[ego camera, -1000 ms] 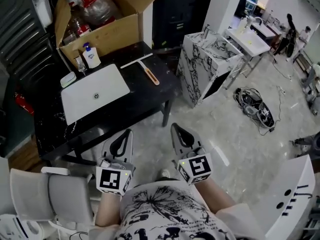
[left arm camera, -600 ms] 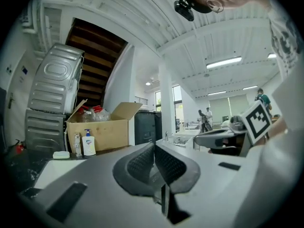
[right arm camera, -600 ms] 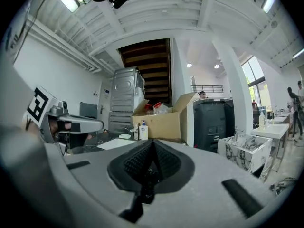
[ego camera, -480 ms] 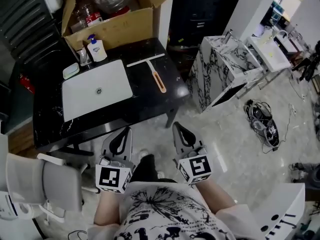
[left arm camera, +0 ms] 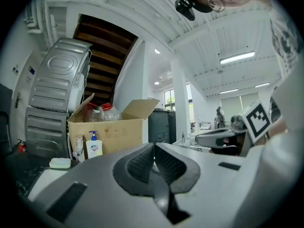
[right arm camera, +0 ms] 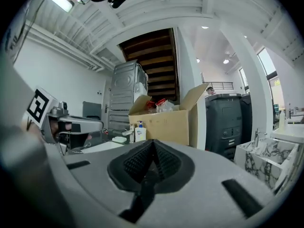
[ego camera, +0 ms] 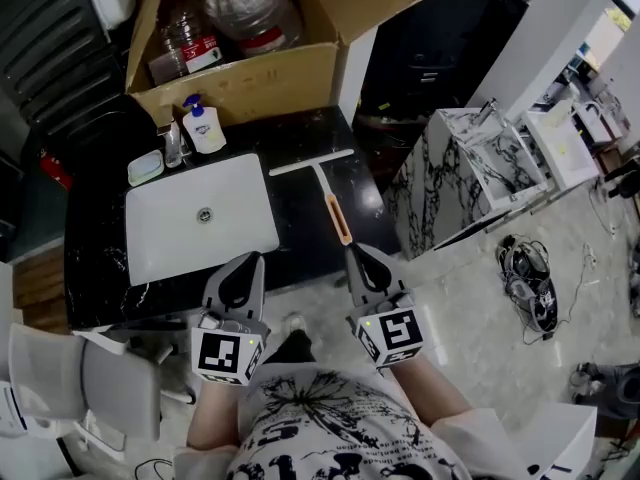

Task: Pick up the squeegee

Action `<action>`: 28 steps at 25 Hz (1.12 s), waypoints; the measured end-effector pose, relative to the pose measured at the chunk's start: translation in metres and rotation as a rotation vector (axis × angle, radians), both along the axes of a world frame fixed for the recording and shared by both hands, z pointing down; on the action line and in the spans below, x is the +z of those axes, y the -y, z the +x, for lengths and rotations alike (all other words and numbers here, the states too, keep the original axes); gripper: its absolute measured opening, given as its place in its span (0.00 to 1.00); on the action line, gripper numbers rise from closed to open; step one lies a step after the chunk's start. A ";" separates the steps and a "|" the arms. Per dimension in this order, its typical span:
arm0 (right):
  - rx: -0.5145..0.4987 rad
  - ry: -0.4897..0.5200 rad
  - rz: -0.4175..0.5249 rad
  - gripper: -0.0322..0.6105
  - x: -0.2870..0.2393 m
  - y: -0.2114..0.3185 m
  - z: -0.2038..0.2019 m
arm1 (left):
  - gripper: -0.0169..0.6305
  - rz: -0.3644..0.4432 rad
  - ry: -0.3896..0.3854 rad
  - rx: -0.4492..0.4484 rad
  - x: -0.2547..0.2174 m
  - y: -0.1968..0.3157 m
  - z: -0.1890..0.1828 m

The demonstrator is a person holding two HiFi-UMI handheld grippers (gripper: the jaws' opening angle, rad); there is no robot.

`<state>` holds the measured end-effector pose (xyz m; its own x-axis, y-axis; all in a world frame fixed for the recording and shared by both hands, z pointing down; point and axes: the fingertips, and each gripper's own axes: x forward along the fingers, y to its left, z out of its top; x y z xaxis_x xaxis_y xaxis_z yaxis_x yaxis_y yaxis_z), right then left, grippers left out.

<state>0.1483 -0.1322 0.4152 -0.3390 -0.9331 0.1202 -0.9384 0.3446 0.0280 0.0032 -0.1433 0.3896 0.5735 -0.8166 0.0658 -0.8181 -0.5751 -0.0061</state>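
The squeegee (ego camera: 327, 192) lies flat on the black counter (ego camera: 300, 230), right of the white sink (ego camera: 190, 243): a pale blade at the far end and an orange handle pointing toward me. My right gripper (ego camera: 359, 257) is shut and empty, its tip just short of the counter's front edge below the handle's end. My left gripper (ego camera: 245, 264) is shut and empty too, at the counter's front edge below the sink. In both gripper views the pads meet with nothing between them, and the squeegee is hidden behind the jaws.
An open cardboard box (ego camera: 250, 63) with plastic bottles stands at the counter's back. A soap dispenser (ego camera: 205, 128), a tap (ego camera: 172, 146) and a soap dish (ego camera: 145, 167) sit behind the sink. A marbled white cabinet (ego camera: 470, 168) stands to the right, a grey chair (ego camera: 85, 378) at lower left.
Both grippers and I have moved toward the counter; it now reaches the gripper tips. Neither gripper's jaws have changed.
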 end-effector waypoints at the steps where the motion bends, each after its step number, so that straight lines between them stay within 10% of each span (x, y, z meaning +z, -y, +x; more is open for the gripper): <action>1: -0.001 0.003 0.002 0.04 -0.001 0.015 0.000 | 0.05 0.003 0.002 -0.007 -0.002 0.015 -0.001; 12: -0.010 -0.021 -0.066 0.04 0.007 0.125 0.008 | 0.05 0.010 0.008 -0.062 -0.008 0.104 -0.010; 28: -0.127 -0.102 -0.523 0.12 0.135 0.197 0.020 | 0.05 -0.014 0.028 -0.197 0.017 0.137 -0.003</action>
<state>0.1683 -0.3294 0.5499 -0.4073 -0.6929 0.5950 -0.8901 0.4469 -0.0889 -0.0001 -0.2806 0.4064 0.4004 -0.9118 0.0913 -0.9145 -0.4039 -0.0233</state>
